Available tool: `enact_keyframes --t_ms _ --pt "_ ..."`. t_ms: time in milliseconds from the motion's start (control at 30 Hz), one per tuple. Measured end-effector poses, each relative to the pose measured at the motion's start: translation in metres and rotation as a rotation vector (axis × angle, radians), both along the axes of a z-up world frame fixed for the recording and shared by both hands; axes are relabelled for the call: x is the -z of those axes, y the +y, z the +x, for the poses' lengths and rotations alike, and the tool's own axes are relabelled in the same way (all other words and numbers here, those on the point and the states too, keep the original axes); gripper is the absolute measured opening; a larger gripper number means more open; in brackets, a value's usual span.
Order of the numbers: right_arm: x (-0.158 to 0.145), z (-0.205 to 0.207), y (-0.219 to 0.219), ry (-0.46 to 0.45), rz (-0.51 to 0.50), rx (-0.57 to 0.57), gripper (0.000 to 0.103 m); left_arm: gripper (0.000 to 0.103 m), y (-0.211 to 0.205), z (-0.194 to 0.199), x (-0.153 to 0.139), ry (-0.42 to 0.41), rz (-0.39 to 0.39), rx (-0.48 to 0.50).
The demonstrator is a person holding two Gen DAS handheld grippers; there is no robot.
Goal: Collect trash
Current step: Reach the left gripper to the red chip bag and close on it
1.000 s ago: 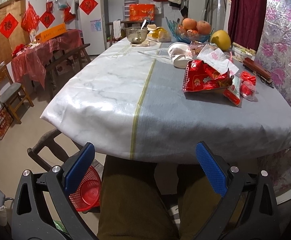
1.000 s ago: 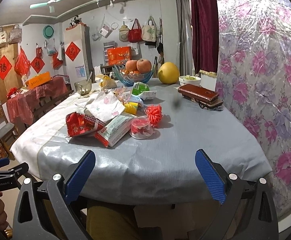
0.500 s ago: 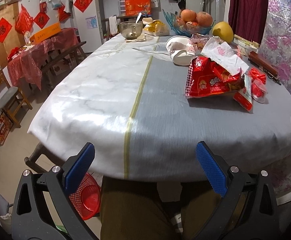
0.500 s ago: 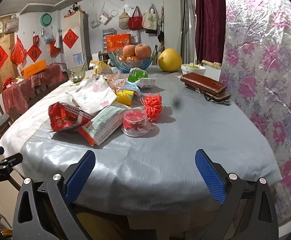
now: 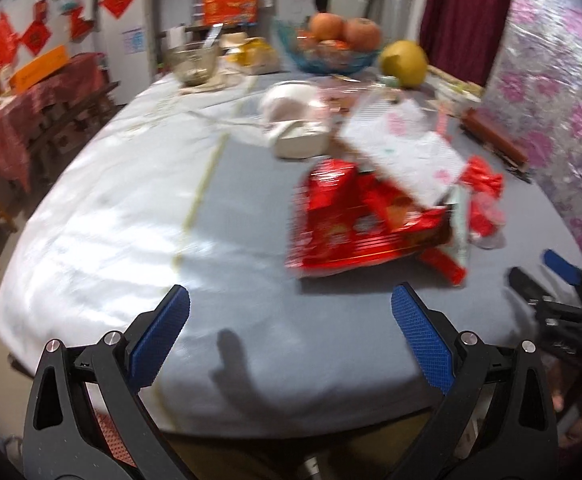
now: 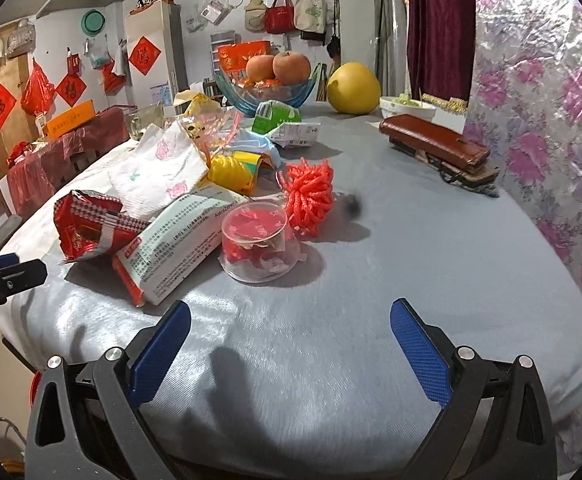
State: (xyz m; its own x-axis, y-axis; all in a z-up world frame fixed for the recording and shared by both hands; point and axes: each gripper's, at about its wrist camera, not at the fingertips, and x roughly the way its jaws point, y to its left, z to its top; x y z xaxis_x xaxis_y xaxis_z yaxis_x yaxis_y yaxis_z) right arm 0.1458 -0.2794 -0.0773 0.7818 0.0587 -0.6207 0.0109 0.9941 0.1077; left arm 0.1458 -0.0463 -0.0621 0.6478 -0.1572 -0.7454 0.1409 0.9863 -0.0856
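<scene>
Left wrist view motion-blurred: print on red snack bag [image 5: 363, 220] unreadable. Red basket [image 5: 111, 436] mostly hidden under counter [image 5: 131, 200]. Right gripper [image 5: 547, 276] cut by frame edge.

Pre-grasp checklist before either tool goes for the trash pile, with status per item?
1. Right tool open and empty: ok.
2. Left tool open and empty: ok.
3. Nearest trash in clear sight of the right tool, clear plastic cup and white printed packet: ok.
4. Red snack bag free to lift: not ok, a white wrapper lies across it.
5. Left view sharp enough to aim: not ok, motion blur.
6. Trash bin placement: cannot tell, only a sliver of a red basket shows below the table edge.
</scene>
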Motion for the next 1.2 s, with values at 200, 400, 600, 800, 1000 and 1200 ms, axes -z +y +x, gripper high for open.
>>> enact_keyframes --t_ms 200,400,600,800,1000,1200 --pt "0.005 0.008 -0.006 -0.011 0.016 0.007 0.098 0.097 -0.039 0.015 0.001 -0.001 -0.022 0.140" --pt "0.009 0.012 -0.013 -0.014 0.037 0.021 0.098 0.097 -0.056 0.039 0.001 -0.018 -0.008 0.140" --pt "0.011 0.013 -0.010 -0.019 0.005 0.025 0.099 0.097 -0.021 0.055 0.001 -0.037 0.042 0.005" --pt "0.015 0.013 -0.003 -0.041 -0.048 0.043 0.099 0.097 0.043 0.051 0.003 -0.039 0.102 -0.166" --pt "0.016 0.012 -0.004 -0.055 -0.046 0.050 0.099 0.097 0.043 0.054 0.002 0.019 -0.049 -0.102" --pt "0.017 0.011 -0.003 -0.068 -0.049 0.051 0.099 0.097 0.006 0.085 0.006 0.035 -0.011 -0.073"
